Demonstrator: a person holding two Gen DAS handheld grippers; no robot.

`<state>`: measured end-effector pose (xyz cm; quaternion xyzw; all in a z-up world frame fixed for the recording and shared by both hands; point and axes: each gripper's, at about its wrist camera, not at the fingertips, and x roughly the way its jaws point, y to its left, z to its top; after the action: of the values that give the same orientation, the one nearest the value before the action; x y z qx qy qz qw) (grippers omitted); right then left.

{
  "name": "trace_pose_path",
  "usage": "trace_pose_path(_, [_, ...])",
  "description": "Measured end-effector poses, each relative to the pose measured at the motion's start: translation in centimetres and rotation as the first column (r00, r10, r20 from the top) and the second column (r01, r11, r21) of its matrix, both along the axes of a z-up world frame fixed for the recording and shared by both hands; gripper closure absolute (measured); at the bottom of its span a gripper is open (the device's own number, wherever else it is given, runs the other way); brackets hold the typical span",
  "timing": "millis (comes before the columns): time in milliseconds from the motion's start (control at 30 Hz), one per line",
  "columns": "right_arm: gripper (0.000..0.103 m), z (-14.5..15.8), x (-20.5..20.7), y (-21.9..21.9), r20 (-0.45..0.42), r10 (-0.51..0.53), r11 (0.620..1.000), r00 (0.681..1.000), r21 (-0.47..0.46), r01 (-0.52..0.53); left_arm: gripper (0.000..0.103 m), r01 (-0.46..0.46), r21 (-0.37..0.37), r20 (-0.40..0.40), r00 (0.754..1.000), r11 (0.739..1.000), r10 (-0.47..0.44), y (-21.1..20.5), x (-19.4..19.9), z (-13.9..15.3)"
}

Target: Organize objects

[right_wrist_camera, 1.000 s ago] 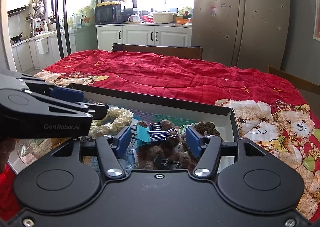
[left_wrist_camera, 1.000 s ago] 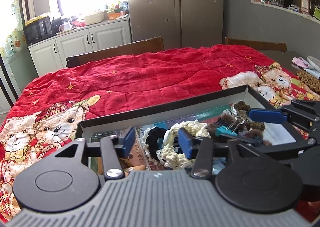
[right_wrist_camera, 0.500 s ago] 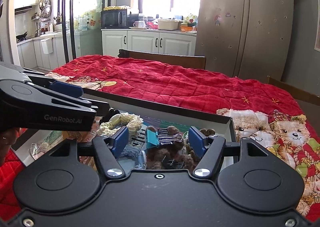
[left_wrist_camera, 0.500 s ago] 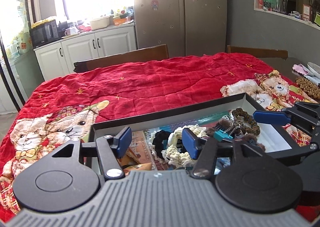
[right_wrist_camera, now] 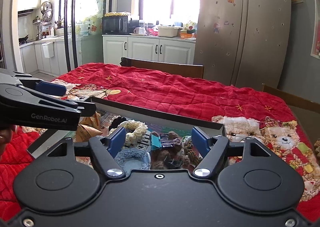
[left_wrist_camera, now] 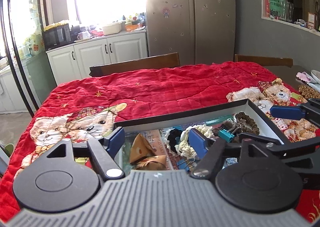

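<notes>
A shallow black-rimmed box (left_wrist_camera: pixel 180 118) (right_wrist_camera: pixel 160 112) lies on the red quilt. It holds a cream crocheted scrunchie (left_wrist_camera: pixel 197 130) (right_wrist_camera: pixel 136 127), a black scrunchie (left_wrist_camera: pixel 173 137), brown scrunchies (left_wrist_camera: pixel 247 120) (right_wrist_camera: pixel 170 151), a teal binder clip (left_wrist_camera: pixel 227 134) (right_wrist_camera: pixel 157 143), a light blue scrunchie (right_wrist_camera: pixel 132 157) and a tan paper packet (left_wrist_camera: pixel 144 147). My left gripper (left_wrist_camera: pixel 157 143) is open and empty above the box's left part. My right gripper (right_wrist_camera: pixel 159 141) is open and empty above the right part, over the clip.
The red teddy-bear quilt (left_wrist_camera: pixel 160 90) covers the table. Wooden chairs (left_wrist_camera: pixel 136 63) stand behind it. Cabinets (left_wrist_camera: pixel 104 54) and a fridge (left_wrist_camera: pixel 190 16) are at the back. Small dishes and brown items (left_wrist_camera: pixel 308 89) lie at the far right edge.
Both grippers have risen and tilted back, so the box sits lower in both views. Both stay open and empty; the box contents have not moved.
</notes>
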<state>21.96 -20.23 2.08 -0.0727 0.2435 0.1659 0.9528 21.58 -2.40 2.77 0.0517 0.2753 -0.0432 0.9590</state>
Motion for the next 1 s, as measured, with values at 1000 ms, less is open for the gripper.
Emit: trace_pose_path(1000, [0.017,6.9,-12.3,-2.0,0.081,-0.045,0.998,0.996,-0.036,0.048,0.0,-0.005,0.0,0.134,0.991,1.0,0.005,1.3,-12.0,4.4])
